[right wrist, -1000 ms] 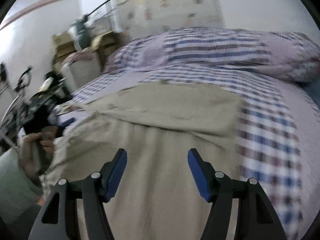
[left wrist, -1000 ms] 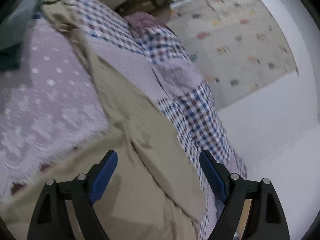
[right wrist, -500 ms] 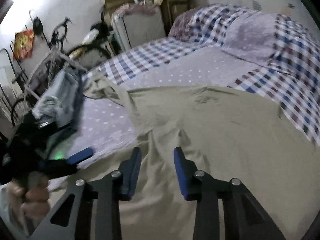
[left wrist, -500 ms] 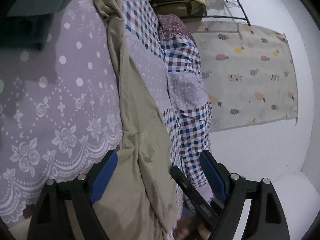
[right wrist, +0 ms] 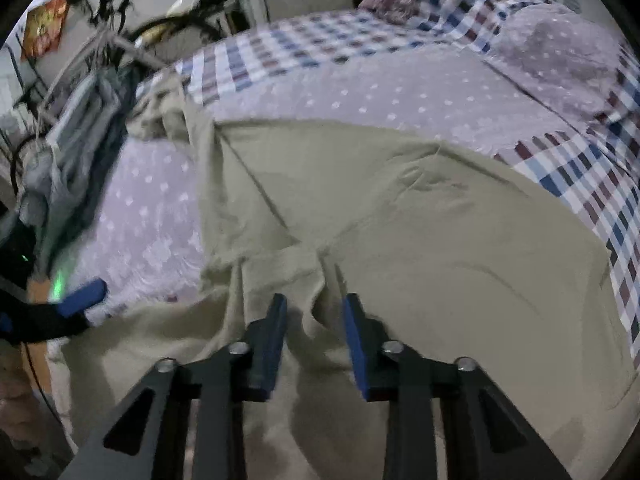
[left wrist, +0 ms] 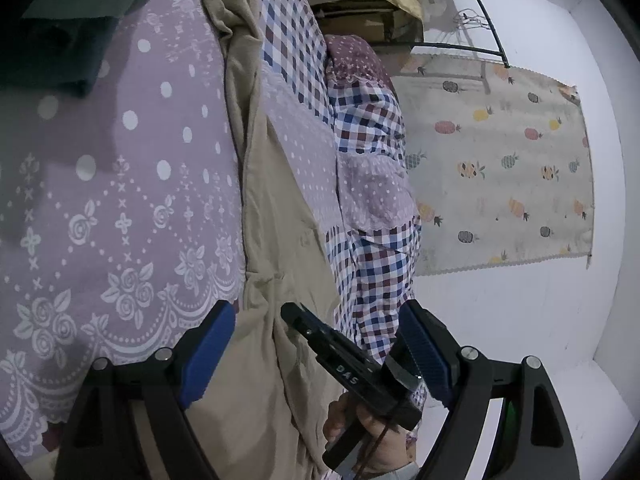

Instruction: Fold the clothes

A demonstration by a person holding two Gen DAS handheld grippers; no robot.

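Note:
A khaki garment [right wrist: 420,240] lies spread over the bed, and it shows as a long strip [left wrist: 280,216] in the left wrist view. My right gripper [right wrist: 314,312] points down at it with its jaws closing. A raised fold of the khaki cloth stands between the pads, which do not press on it. The same gripper [left wrist: 292,316] shows as a black tool held in a hand [left wrist: 360,432], its tip on the garment. My left gripper [left wrist: 316,312] stays wide open above the garment's near end, holding nothing; one of its blue pads [right wrist: 82,292] shows at the left.
The bed carries a purple lace-and-dot cover [left wrist: 120,184] with plaid panels [right wrist: 304,48]. A dark teal folded cloth [left wrist: 52,40] lies at its far left. Clothes are heaped beside the bed [right wrist: 76,120], with a bicycle [right wrist: 120,20] behind. A pineapple-print cloth [left wrist: 500,168] hangs on the wall.
My right gripper has swung down over the khaki garment and its jaws have narrowed around a fold. It has come into the left wrist view. My left gripper rolled and stays open.

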